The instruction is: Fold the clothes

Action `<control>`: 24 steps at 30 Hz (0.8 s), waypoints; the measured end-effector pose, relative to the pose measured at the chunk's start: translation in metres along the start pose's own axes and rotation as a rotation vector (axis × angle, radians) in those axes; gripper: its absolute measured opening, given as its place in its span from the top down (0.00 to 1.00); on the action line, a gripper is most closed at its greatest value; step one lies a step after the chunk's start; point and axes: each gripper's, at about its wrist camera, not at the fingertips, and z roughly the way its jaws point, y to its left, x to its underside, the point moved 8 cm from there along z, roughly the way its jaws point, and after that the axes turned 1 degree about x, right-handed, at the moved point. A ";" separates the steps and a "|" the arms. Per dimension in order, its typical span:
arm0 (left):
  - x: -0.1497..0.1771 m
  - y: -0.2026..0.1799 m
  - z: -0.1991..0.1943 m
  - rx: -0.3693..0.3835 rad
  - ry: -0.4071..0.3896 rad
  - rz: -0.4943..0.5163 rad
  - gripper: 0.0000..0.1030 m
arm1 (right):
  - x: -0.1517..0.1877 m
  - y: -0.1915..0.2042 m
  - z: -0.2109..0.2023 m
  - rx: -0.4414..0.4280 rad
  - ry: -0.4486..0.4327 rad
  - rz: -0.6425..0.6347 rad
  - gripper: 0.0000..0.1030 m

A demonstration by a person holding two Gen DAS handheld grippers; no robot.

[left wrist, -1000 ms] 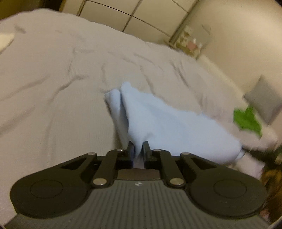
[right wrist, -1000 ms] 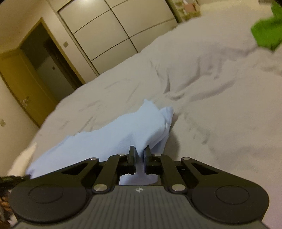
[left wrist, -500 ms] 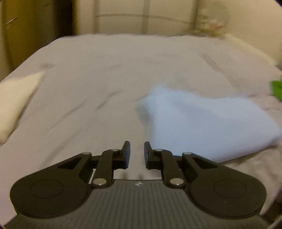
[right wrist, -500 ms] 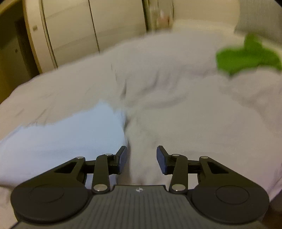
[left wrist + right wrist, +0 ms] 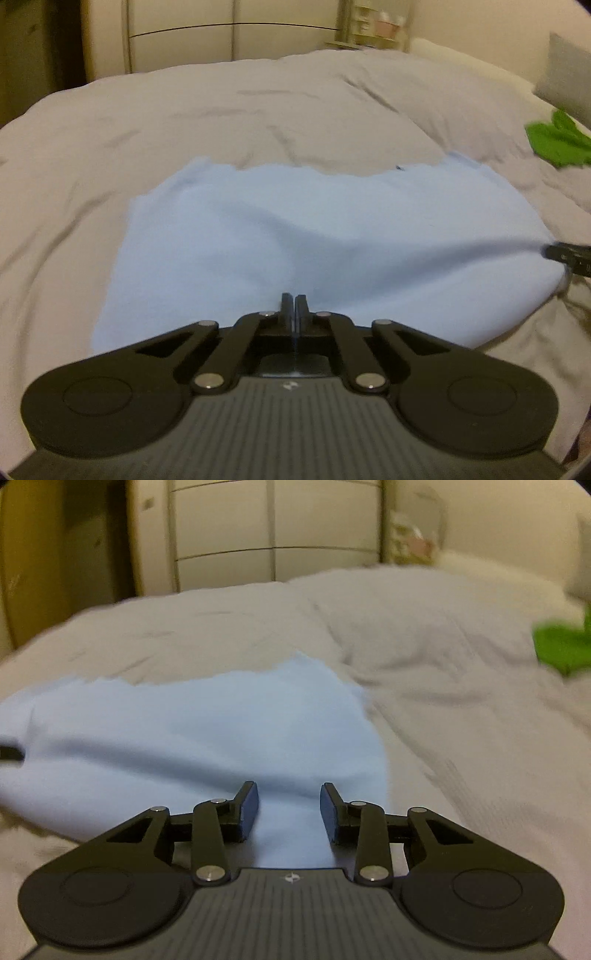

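A light blue cloth (image 5: 295, 221) lies spread flat on the grey bed cover (image 5: 184, 129). My left gripper (image 5: 294, 299) is shut at the cloth's near edge, and a thin strip of blue shows between its fingers. A taut ridge runs from there toward my right gripper (image 5: 569, 254) at the cloth's right end. In the right wrist view my right gripper (image 5: 289, 805) has its jaws apart and closing, with the near edge of the cloth (image 5: 203, 720) between the pads but not pressed by them. The left gripper's tip (image 5: 11, 755) shows at the far left.
A crumpled green garment (image 5: 557, 142) lies on the bed to the right, also seen as the green garment (image 5: 561, 646). A grey pillow (image 5: 569, 74) sits at the far right. White wardrobe doors (image 5: 221, 44) and a small shelf (image 5: 373, 29) stand beyond the bed.
Both grippers let go of the cloth's folded-over edge and drew back; the cloth now lies flat. The left has shut at the near edge, and the right stands open around it.
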 end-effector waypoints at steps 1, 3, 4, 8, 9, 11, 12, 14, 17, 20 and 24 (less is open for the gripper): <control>-0.005 0.006 -0.004 -0.051 0.002 0.008 0.97 | -0.001 -0.009 -0.003 0.031 0.011 -0.001 0.72; -0.017 0.017 -0.022 -0.059 -0.031 -0.003 0.94 | -0.010 -0.019 -0.012 0.051 0.009 0.038 0.72; -0.023 0.017 -0.025 -0.041 -0.037 -0.014 0.94 | -0.017 -0.021 -0.017 0.045 -0.001 0.065 0.71; -0.045 -0.020 -0.017 0.055 -0.053 0.052 0.94 | -0.044 0.013 -0.035 -0.078 -0.067 0.091 0.69; -0.046 -0.034 -0.013 0.074 -0.053 0.081 0.94 | -0.046 0.029 -0.038 -0.120 -0.075 0.067 0.69; -0.044 -0.058 0.003 0.118 -0.036 0.119 0.89 | -0.047 0.062 -0.035 -0.186 -0.070 0.013 0.70; -0.035 -0.065 0.010 0.109 -0.020 0.139 0.88 | -0.044 0.077 -0.027 -0.206 -0.053 -0.017 0.70; -0.030 -0.058 0.037 0.043 0.012 0.144 0.88 | -0.034 0.095 -0.007 -0.199 -0.005 -0.071 0.72; -0.032 -0.032 0.057 0.018 0.044 0.076 0.97 | -0.027 0.081 0.019 -0.116 0.019 -0.088 0.75; -0.043 -0.010 0.050 -0.035 0.032 0.044 0.97 | -0.034 0.038 0.030 -0.045 0.039 0.022 0.76; -0.063 -0.003 0.029 -0.058 -0.023 0.031 0.93 | -0.049 0.005 0.018 0.033 0.000 0.067 0.72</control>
